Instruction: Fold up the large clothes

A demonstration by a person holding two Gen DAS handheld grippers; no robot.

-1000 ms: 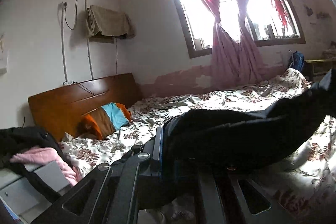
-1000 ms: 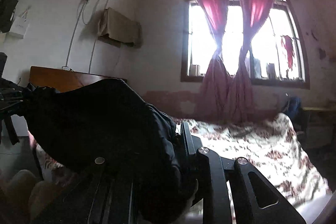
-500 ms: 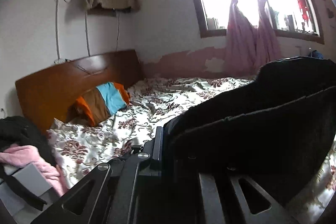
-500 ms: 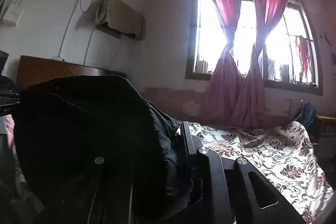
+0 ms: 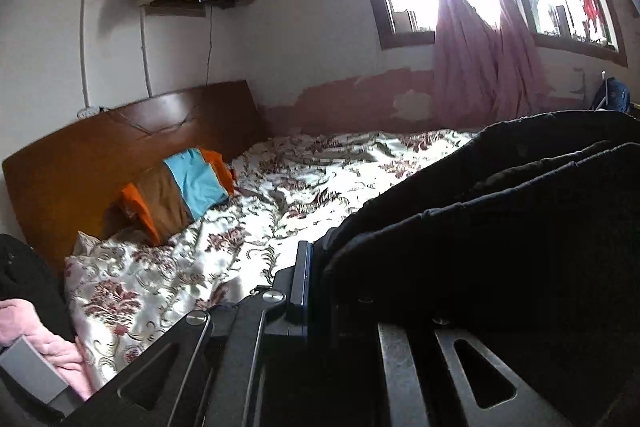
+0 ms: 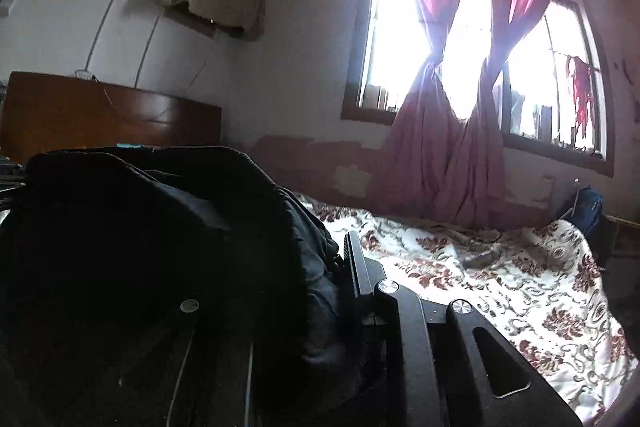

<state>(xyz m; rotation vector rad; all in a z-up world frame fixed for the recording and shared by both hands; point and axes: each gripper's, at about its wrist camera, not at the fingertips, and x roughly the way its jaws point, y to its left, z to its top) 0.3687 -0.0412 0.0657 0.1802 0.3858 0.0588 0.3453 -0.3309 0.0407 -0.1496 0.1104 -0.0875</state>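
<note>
Where the left wrist view looks across the floral bedspread [image 5: 248, 247], the left gripper [image 5: 316, 279] is clamped on the black garment [image 5: 500, 227] — held above the bed. Seen from the right wrist, the right gripper [image 6: 340, 267] is likewise pinched on its bunched edge — thick folds could slip free and spoil the fold.

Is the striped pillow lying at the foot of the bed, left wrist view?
No, the striped pillow leans against the wooden headboard.

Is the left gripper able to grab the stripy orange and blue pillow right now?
Probably not: the left gripper is shut on the black garment, and the pillow lies off across the floral bedspread by the headboard.
</note>
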